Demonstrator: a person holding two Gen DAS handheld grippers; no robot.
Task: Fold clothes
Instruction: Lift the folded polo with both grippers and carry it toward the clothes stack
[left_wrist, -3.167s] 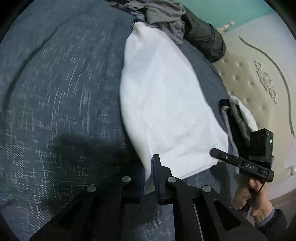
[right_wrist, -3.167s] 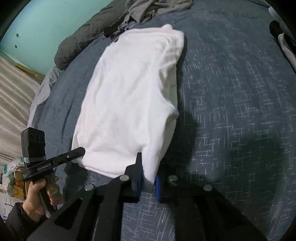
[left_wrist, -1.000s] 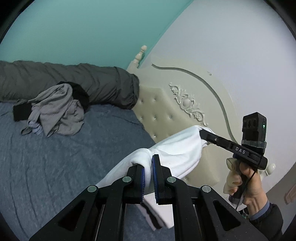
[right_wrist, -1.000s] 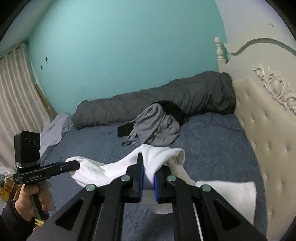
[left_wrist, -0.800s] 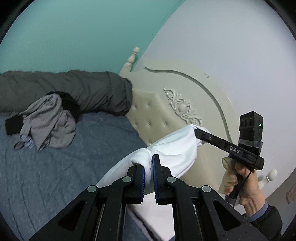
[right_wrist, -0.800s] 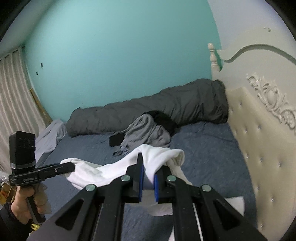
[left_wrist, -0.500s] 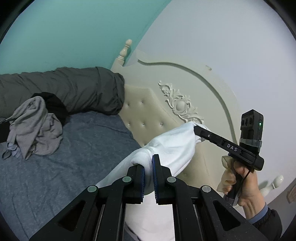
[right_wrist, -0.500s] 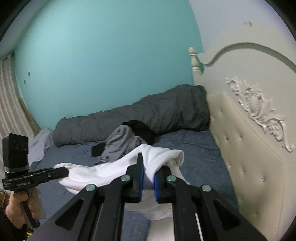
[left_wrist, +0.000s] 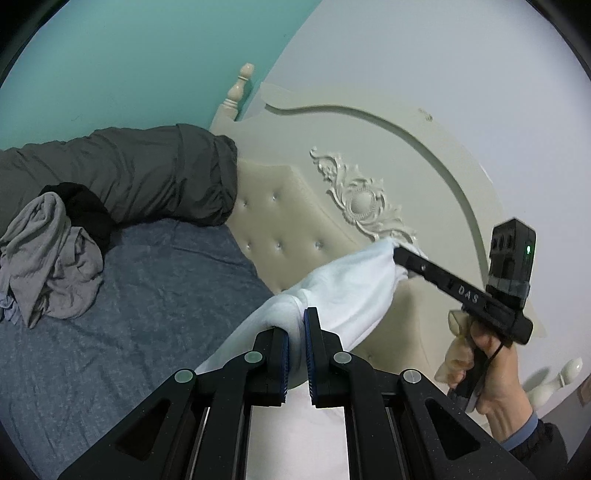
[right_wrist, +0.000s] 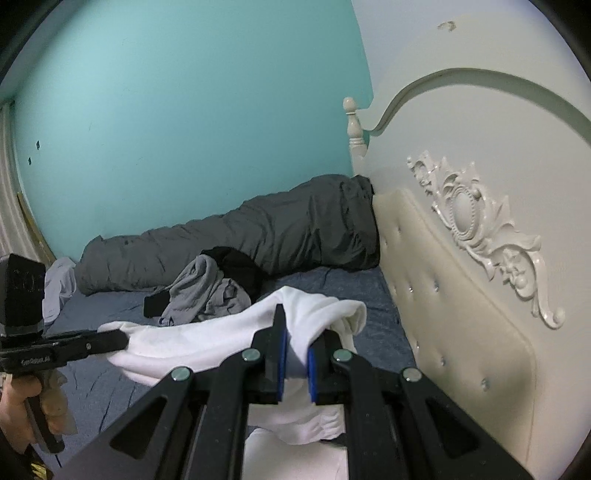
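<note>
A crumpled grey garment (right_wrist: 207, 291) and a rolled dark grey duvet (right_wrist: 258, 240) lay far back on the blue-grey bedsheet (left_wrist: 147, 295), beneath the teal wall (right_wrist: 184, 110), with the cream tufted headboard (right_wrist: 461, 295) on the right. The left gripper (left_wrist: 295, 349) and right gripper (right_wrist: 294, 363) each pinched the white folded garment (right_wrist: 207, 341), slung in the air between them above the bed's near right side.

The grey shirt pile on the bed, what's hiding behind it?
Behind the grey shirt pile lies something black, then a long dark rolled duvet along the teal wall. What the pile covers cannot be seen.
</note>
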